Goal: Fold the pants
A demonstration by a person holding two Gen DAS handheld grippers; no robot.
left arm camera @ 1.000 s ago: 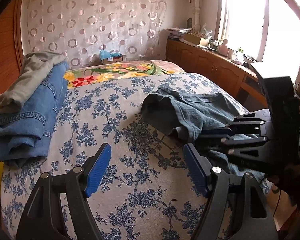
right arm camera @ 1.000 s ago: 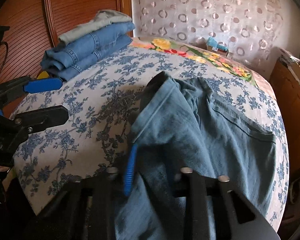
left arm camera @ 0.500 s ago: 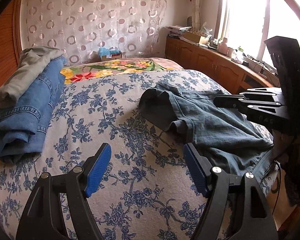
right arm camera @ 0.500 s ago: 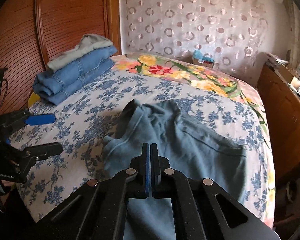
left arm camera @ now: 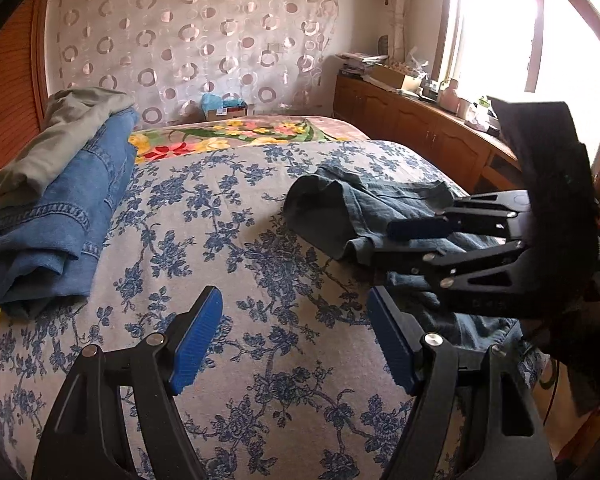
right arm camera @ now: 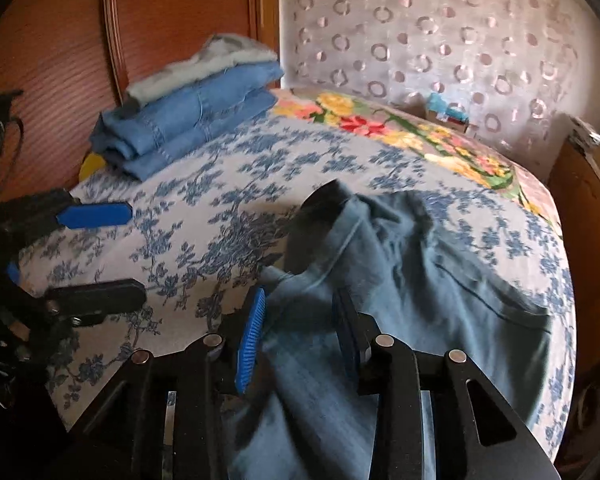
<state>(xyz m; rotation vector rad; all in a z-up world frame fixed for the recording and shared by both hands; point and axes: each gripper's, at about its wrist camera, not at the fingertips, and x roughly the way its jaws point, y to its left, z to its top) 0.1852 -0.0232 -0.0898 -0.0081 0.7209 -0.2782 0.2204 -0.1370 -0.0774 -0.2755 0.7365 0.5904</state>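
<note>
So my right gripper point(right arm camera: 298, 336) has its jaws opening with the teal pants point(right arm camera: 420, 280) between them, pads not biting yet. The pants sit crumpled at the near right edge of the bed point(left arm camera: 220, 264), one end draping off it. I'd say get a proper layer near the hem before closing, not a loose bunch. My left gripper point(left arm camera: 294, 334) hangs wide apart, empty, over bare bedspread. Folded jeans stack point(left arm camera: 60, 216) at the far left edge is well clear

Bright window point(left arm camera: 496, 28) above wooden cabinets point(left arm camera: 412, 124); circle-patterned curtain point(left arm camera: 196, 40) apparently covers the wall.
</note>
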